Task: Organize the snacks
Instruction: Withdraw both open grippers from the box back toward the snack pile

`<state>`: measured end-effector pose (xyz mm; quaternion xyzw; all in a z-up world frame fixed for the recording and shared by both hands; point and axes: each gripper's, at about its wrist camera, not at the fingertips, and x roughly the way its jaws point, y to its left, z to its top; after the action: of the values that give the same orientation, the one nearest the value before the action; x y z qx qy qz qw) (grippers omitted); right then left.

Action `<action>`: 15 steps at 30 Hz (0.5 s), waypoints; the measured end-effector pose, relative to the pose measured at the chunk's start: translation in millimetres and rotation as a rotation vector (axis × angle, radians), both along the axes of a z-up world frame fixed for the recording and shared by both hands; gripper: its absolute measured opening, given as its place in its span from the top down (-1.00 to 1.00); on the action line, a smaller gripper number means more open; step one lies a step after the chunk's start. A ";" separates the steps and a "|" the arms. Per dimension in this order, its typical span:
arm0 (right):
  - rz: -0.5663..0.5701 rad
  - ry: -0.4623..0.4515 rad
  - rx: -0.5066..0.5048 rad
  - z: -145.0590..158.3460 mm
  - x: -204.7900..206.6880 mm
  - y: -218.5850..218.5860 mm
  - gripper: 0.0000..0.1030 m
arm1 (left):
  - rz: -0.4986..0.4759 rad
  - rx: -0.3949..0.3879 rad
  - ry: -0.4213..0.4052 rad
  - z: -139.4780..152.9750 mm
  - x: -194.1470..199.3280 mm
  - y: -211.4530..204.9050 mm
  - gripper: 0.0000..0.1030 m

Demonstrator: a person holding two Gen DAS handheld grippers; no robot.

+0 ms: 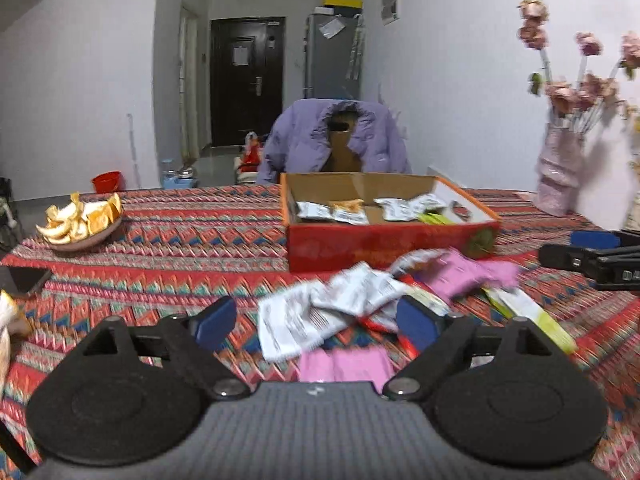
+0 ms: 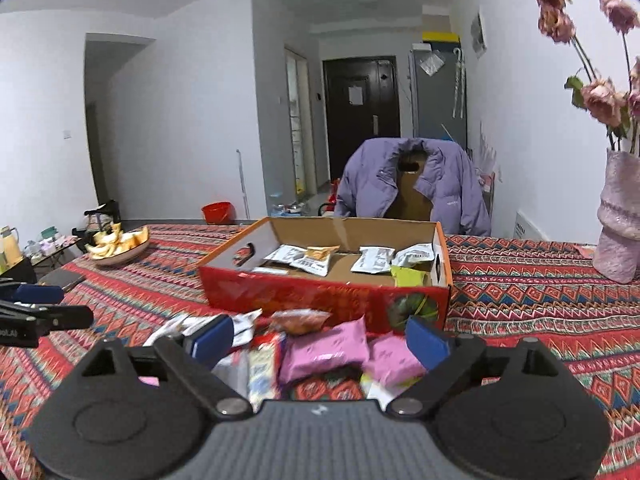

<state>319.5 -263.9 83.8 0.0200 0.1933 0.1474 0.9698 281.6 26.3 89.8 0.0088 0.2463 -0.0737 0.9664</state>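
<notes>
A heap of snack packets (image 2: 320,354) was lying on the patterned tablecloth (image 2: 540,280), on the near side of the red cardboard box (image 2: 320,300) and just beside it. Some packets were already laid inside the box, so it was probably being used as the snacks' home. The left gripper (image 1: 316,322) was held over the white and pink packets with its jaws spread wide, and nothing was gripped. The right gripper (image 2: 318,338) was held over the pink packets, wide open too, with nothing caught. A dish of orange peel (image 1: 80,220) was left far off to the left, and a vase of dried flowers (image 2: 618,236) was standing to the right.
</notes>
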 end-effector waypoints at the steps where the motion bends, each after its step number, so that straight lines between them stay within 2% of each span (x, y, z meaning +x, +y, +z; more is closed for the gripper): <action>1: -0.005 -0.006 -0.004 -1.2 -8.6 1.3 -0.91 | 0.000 -0.008 -0.003 -1.6 -8.6 0.8 -0.84; 2: -0.014 -0.014 -0.005 -3.3 -18.6 3.3 -1.00 | 0.008 -0.012 -0.010 -3.8 -17.8 1.9 -0.88; 11: -0.048 -0.025 -0.020 -32.0 -83.5 22.3 -1.00 | 0.091 0.039 -0.069 -24.3 -86.0 11.3 -0.99; 15: -0.056 -0.031 -0.058 -40.9 -102.9 32.7 -1.00 | 0.082 0.052 -0.083 -31.2 -101.7 15.9 -1.00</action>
<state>216.6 -231.2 42.9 -0.0049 0.1816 0.1146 0.9767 179.9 42.2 58.6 0.0268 0.2078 -0.0273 0.9774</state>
